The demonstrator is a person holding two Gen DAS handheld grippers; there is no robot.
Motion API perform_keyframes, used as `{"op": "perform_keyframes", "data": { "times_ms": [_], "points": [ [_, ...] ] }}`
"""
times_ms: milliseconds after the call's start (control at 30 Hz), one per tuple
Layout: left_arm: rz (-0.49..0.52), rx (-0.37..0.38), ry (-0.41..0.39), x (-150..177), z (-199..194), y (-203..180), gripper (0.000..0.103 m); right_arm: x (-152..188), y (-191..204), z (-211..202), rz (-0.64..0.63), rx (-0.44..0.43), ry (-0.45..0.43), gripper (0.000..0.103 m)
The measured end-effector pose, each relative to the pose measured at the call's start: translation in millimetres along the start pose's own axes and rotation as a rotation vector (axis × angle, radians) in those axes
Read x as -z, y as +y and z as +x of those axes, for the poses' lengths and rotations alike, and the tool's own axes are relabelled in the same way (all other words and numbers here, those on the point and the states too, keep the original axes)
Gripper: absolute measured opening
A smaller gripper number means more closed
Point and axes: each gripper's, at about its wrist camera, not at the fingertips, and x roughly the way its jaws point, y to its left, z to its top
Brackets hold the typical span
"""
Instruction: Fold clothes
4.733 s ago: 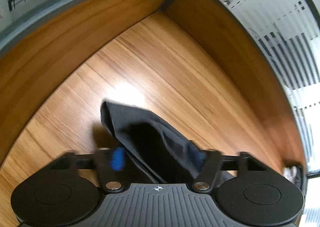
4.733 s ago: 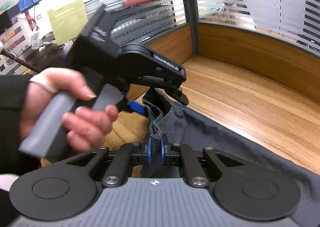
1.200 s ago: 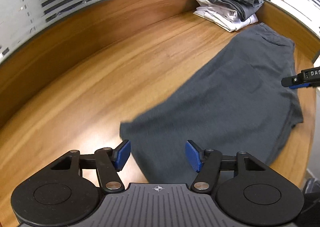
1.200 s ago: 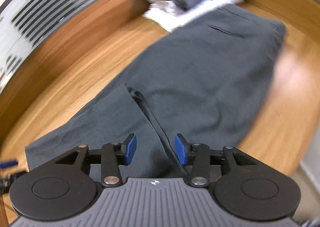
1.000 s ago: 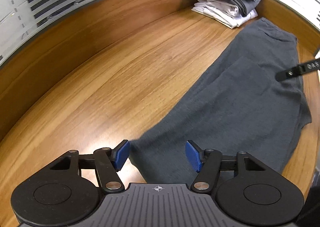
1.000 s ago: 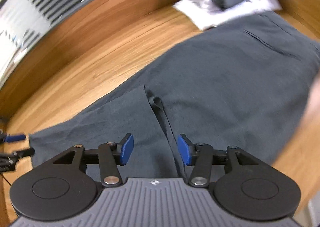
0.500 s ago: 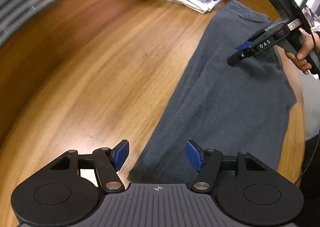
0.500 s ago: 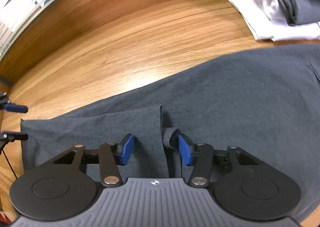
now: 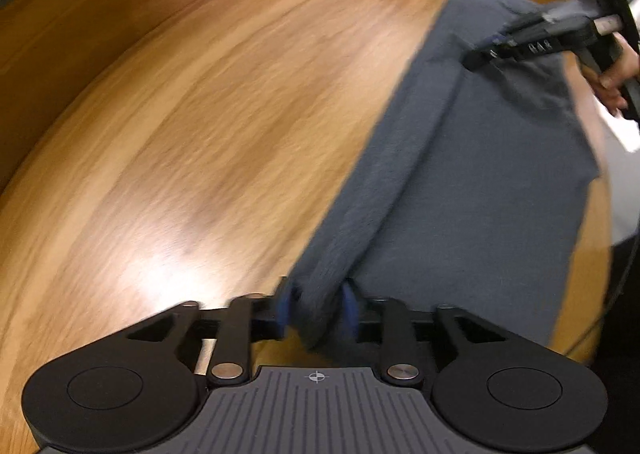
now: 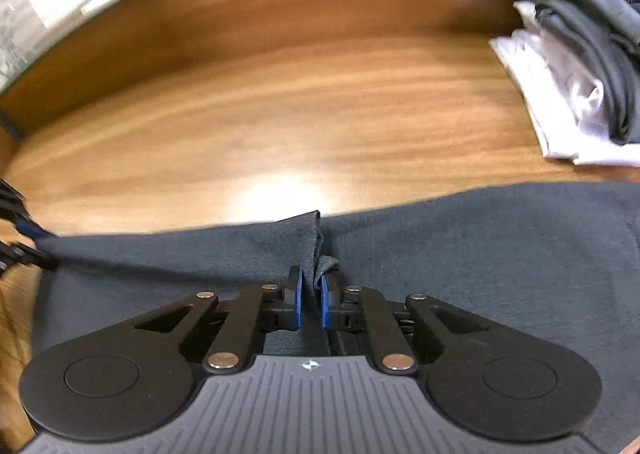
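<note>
Dark grey trousers (image 9: 480, 182) lie stretched out flat on the wooden table (image 9: 200, 114), w/ one long edge lifted into a ridge between the two grippers. Left gripper (image 9: 316, 310) is at one end of the garment: its jaws are closing, blue pads either side of a bunched-up fold of the grey cloth, which already sits squeezed between them; view is blurry there so can't tell how firm the pinch is. Right gripper (image 10: 309, 296) is about mid-length along the same edge, jaws also closing, blue pads nearly together w/ a small peak of the fabric pinched up between them; the cloth stands up in a little tent just in front of the pads. From the left wrist view the right gripper (image 9: 500, 50) shows far off over the trousers, w/ the person's hand (image 9: 616, 82) round its handle. In the right wrist view the left gripper's tips (image 10: 24, 242) show at the far left end of the lifted edge. A stack of folded clothes (image 10: 580, 82), white below & dark grey on top, sits on the table beyond the trousers, apart from them.
</note>
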Motion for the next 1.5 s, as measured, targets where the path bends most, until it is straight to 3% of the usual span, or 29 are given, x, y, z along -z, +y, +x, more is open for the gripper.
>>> {"op": "perform_keyframes", "data": {
  "times_ms": [67, 267, 400, 567, 700, 867, 1033, 1100, 1200, 1500],
  "points": [
    [-0.026, -0.031, -0.023, 3, -10, 1, 0.042, 1, 2, -1, -0.006, 0.026, -0.003, 0.026],
    [-0.08, -0.009, -0.151, 17, -48, -6, 0.036, 10, 10, -41, 0.008, 0.037, -0.064, 0.031],
    [-0.025, -0.006, -0.13, 17, -38, -19, 0.028, 33, 26, -66, 0.053, 0.007, -0.081, 0.031],
    [-0.01, -0.024, -0.063, 14, -9, -22, 0.027, 79, 56, -64, 0.112, 0.02, -0.051, 0.031],
    [-0.04, -0.015, -0.046, 15, 7, -20, 0.026, 108, 75, -46, 0.087, 0.097, -0.017, 0.033],
    [-0.101, -0.007, -0.086, 20, -6, -18, 0.026, 125, 97, -38, 0.024, 0.176, -0.008, 0.035],
    [-0.143, -0.013, -0.145, 31, -28, -18, 0.031, 121, 122, -69, 0.015, 0.129, -0.077, 0.041],
    [-0.171, -0.017, -0.148, 38, -34, -15, 0.031, 122, 139, -79, -0.015, 0.107, -0.1, 0.047],
    [-0.213, -0.037, -0.14, 46, -39, -8, 0.031, 127, 168, -91, -0.052, 0.074, -0.127, 0.048],
    [-0.343, -0.139, -0.094, 68, -62, 30, 0.037, 140, 249, -77, -0.104, -0.041, -0.126, 0.048]
  ]
}}
